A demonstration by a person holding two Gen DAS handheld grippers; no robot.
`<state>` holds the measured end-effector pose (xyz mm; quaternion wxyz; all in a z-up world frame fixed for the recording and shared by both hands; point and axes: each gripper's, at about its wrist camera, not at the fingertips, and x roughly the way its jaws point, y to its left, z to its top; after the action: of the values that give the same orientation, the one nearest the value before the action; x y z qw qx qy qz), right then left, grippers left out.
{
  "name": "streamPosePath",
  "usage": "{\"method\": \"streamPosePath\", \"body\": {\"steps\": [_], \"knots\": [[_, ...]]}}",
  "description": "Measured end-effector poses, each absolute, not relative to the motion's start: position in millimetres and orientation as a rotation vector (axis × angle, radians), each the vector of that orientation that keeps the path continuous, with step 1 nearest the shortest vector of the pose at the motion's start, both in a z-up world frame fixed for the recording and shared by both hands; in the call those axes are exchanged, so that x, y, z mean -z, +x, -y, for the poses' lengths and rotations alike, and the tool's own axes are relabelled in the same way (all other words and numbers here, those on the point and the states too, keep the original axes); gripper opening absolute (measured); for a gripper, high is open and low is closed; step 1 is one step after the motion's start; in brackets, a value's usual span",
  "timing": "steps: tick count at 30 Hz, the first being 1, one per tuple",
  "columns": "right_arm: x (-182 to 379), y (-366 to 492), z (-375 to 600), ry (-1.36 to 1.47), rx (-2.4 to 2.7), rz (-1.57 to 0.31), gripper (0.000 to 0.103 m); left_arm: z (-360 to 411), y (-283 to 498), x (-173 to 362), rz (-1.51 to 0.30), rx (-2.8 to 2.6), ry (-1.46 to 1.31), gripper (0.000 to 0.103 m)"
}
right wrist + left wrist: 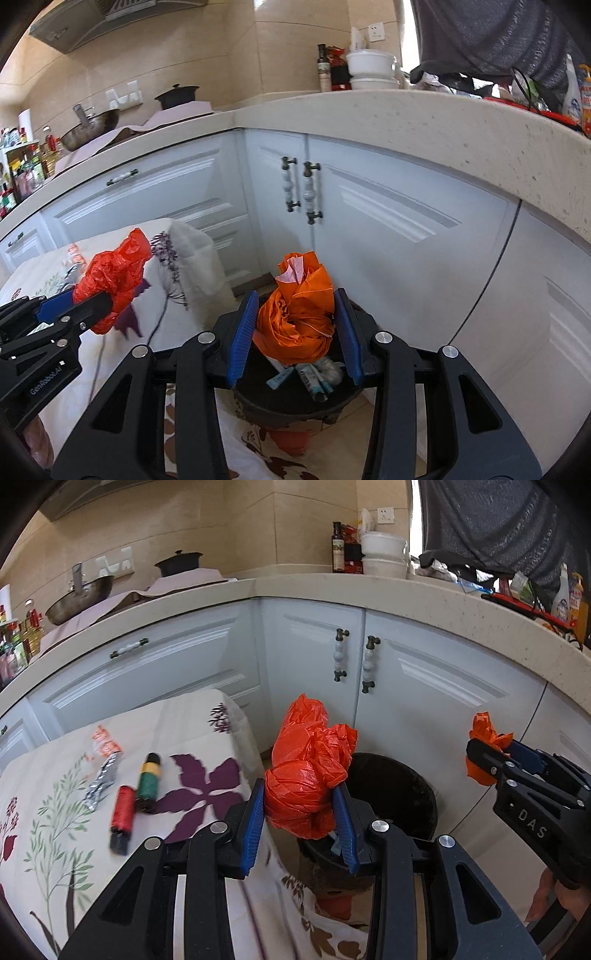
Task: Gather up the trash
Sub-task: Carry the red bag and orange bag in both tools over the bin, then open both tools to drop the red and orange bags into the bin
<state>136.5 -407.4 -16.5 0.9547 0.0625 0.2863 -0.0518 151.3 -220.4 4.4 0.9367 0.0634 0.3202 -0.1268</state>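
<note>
My left gripper (300,812) is shut on a crumpled red plastic bag (306,771), held at the near rim of the black trash bin (402,786). My right gripper (295,328) is shut on a crumpled orange plastic bag (299,317), held above the bin (295,398), which holds tubes and wrappers (314,376). The right gripper with its orange bag (487,749) also shows in the left wrist view; the left gripper with its red bag (114,277) shows in the right wrist view. A foil wrapper (101,781), a red-white wrapper (105,742) and two thread spools (138,794) lie on the flowered tablecloth (199,738).
White cabinets with handles (354,661) stand right behind the bin under a beige counter (424,594). On the counter are a wok (79,598), a dark pot (179,563), bottles and bowls (382,554). The cloth-covered table edge is left of the bin.
</note>
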Motion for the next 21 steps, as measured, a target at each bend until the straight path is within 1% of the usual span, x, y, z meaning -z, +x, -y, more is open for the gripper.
{"method": "streamPosePath", "body": {"steps": [6, 13, 21], "knots": [[23.6, 149.3, 421.7, 0.141, 0.118, -0.579, 0.041, 241.0, 172.9, 8.4, -0.678, 0.247, 0.137, 0.036], [32.5, 163.4, 427.2, 0.145, 0.114, -0.589, 0.041, 255.2, 184.9, 14.4, -0.664, 0.240, 0.155, 0.036], [51.5, 181.4, 434.5, 0.155, 0.122, -0.611, 0.041, 268.3, 204.1, 31.4, -0.692, 0.220, 0.173, 0.036]]}}
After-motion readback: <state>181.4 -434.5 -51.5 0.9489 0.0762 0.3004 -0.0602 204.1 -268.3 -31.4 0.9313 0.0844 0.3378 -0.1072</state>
